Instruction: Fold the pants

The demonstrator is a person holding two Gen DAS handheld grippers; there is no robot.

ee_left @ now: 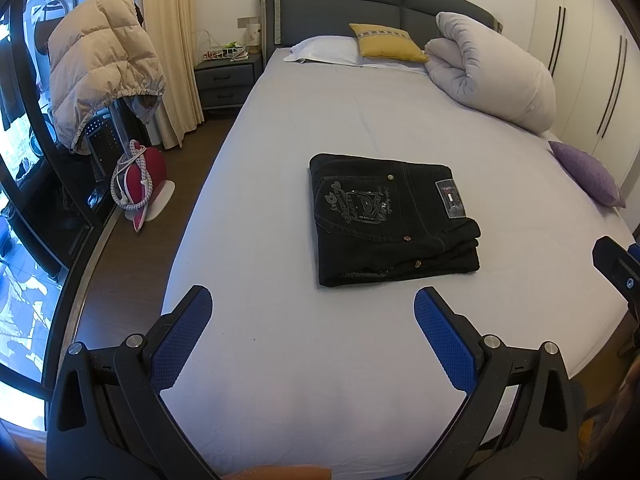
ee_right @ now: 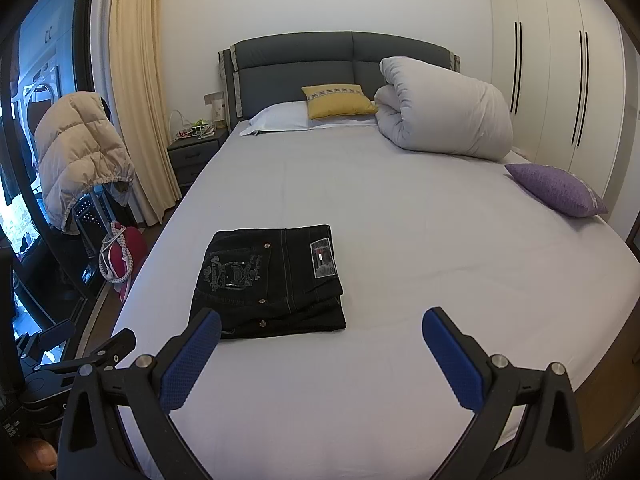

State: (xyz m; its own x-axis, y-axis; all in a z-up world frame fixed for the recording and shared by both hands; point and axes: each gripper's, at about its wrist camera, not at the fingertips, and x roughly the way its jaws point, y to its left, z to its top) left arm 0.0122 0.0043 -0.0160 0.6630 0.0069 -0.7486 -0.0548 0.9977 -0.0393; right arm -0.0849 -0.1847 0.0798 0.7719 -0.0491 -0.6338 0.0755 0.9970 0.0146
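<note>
Your left gripper (ee_left: pixel 312 320) has its jaws spread wide and empty above the sheet of the bed (ee_left: pixel 280 360). The black pants (ee_left: pixel 390 220) lie just ahead of the gap, nearer the right finger, already a compact rectangle with the pocket up, so the folding looks done.

Your right gripper (ee_right: pixel 322 340) is likewise wide apart and holds nothing. There the pants (ee_right: pixel 272 280) sit ahead of the left finger, apart from it, suggesting both tools are backed off to leave the stack undisturbed.
</note>
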